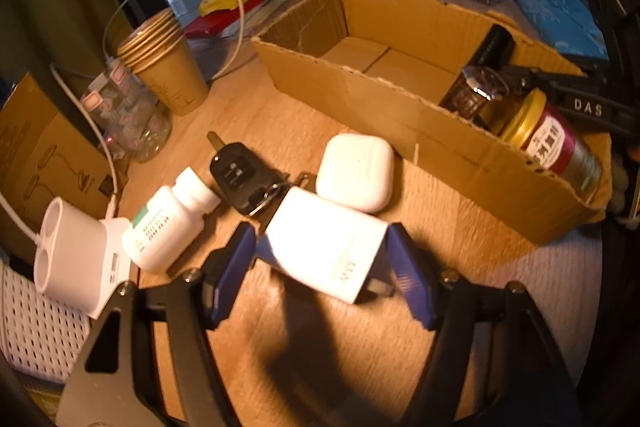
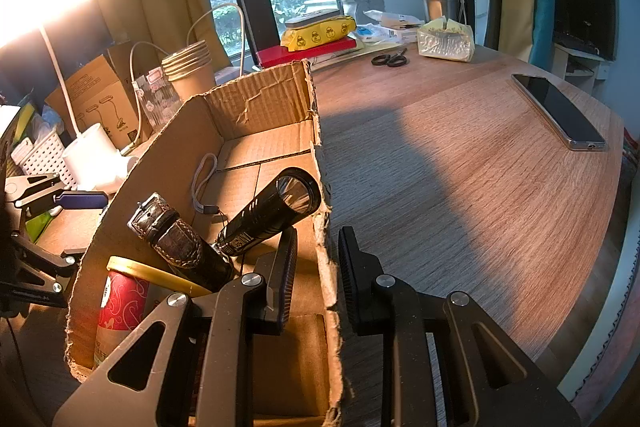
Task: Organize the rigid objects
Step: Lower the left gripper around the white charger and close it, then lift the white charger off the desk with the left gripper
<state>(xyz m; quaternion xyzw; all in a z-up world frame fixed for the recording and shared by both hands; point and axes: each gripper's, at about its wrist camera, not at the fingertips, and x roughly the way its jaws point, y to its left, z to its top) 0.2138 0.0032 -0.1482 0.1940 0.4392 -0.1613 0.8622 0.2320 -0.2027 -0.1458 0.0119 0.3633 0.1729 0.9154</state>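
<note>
Left wrist view: the open left hand-held gripper [image 1: 320, 263] straddles a white, boxy charger [image 1: 326, 243].

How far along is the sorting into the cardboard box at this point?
Done: a flashlight, a watch and a red-labelled jar lie in the cardboard box. In hand: the left hand-held gripper straddles the white charger, while the right hand-held gripper pinches the box wall. Left on the table: earbud case, car key, pill bottle.
</note>
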